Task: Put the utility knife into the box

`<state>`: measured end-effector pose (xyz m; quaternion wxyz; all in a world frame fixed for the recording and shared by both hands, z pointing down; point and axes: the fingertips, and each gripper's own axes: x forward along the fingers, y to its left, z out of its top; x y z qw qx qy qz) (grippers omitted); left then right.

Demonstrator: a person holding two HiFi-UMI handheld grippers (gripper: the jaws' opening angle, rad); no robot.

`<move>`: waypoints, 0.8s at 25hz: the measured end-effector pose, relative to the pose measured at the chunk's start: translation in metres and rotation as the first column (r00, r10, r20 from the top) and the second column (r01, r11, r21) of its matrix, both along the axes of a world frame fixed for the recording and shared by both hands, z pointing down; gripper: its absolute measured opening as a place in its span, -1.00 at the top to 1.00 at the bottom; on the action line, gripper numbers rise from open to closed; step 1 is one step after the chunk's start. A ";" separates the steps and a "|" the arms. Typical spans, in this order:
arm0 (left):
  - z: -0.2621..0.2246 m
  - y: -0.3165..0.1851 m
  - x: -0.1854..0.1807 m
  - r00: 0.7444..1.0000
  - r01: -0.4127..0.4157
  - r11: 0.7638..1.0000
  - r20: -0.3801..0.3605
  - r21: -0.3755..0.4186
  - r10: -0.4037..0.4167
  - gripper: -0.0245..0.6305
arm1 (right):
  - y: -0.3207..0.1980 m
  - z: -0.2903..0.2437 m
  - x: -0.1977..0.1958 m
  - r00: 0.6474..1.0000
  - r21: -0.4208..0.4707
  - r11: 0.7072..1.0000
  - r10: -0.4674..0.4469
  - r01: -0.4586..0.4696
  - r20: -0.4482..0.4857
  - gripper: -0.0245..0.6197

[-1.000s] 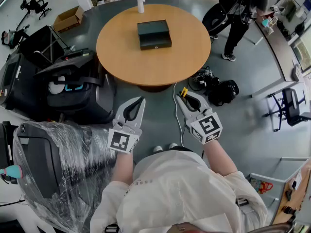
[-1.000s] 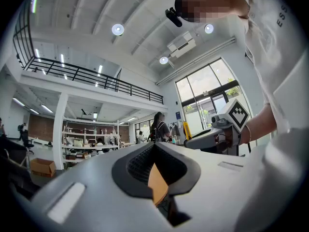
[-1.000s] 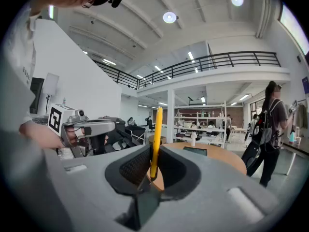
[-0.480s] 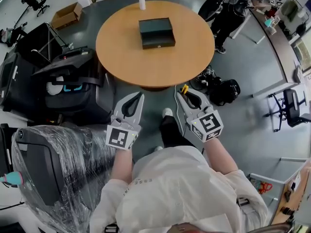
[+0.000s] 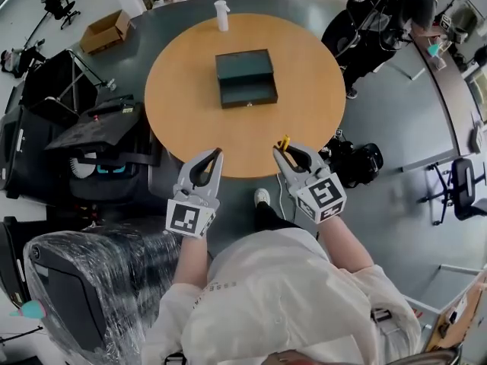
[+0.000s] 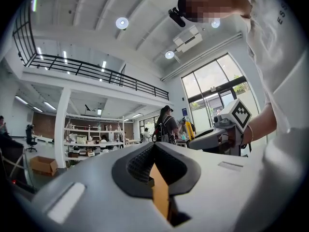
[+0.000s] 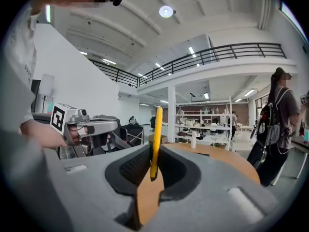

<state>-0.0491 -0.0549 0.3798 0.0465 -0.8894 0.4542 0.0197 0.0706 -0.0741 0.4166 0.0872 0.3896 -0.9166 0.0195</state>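
A dark box (image 5: 246,78) stands with its lid up in the middle of the round wooden table (image 5: 183,105). My right gripper (image 5: 280,151) hovers over the table's near edge, shut on a yellow utility knife (image 5: 286,141). In the right gripper view the knife (image 7: 156,139) stands upright between the pads, with the table (image 7: 227,161) ahead. My left gripper (image 5: 218,153) is level with it, a little to the left, its jaws shut with nothing between them. In the left gripper view the left gripper's tips (image 6: 154,146) meet.
A white bottle (image 5: 221,14) stands at the table's far edge. A person in black (image 5: 392,14) stands at the back right. Bags (image 5: 356,158) lie on the floor right of the table. Black equipment (image 5: 99,139) and a plastic-wrapped chair (image 5: 76,280) crowd the left.
I have stepped toward the table. Both grippers, which hung over the floor, now reach over its near edge. The knife stays in the right gripper.
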 end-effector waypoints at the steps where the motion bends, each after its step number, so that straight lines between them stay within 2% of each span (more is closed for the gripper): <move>1: -0.001 -0.017 0.003 1.000 0.001 1.000 -0.003 -0.002 -0.001 0.88 | -0.017 0.000 0.003 1.000 -0.005 1.000 -0.003 0.003 0.001 0.80; 9: -0.001 -0.127 0.017 0.999 0.047 0.999 -0.008 -0.019 -0.047 0.88 | -0.131 -0.001 0.016 0.999 -0.015 0.999 -0.046 0.046 0.006 0.80; 14: 0.005 -0.164 0.022 0.999 0.040 0.998 0.003 -0.044 -0.040 0.88 | -0.169 0.006 0.013 0.998 -0.050 0.997 -0.058 0.058 0.011 0.80; 20: 0.013 -0.202 0.019 1.000 0.002 0.997 -0.016 -0.077 -0.003 0.88 | -0.204 0.026 0.000 0.998 -0.118 0.992 -0.055 0.053 -0.020 0.80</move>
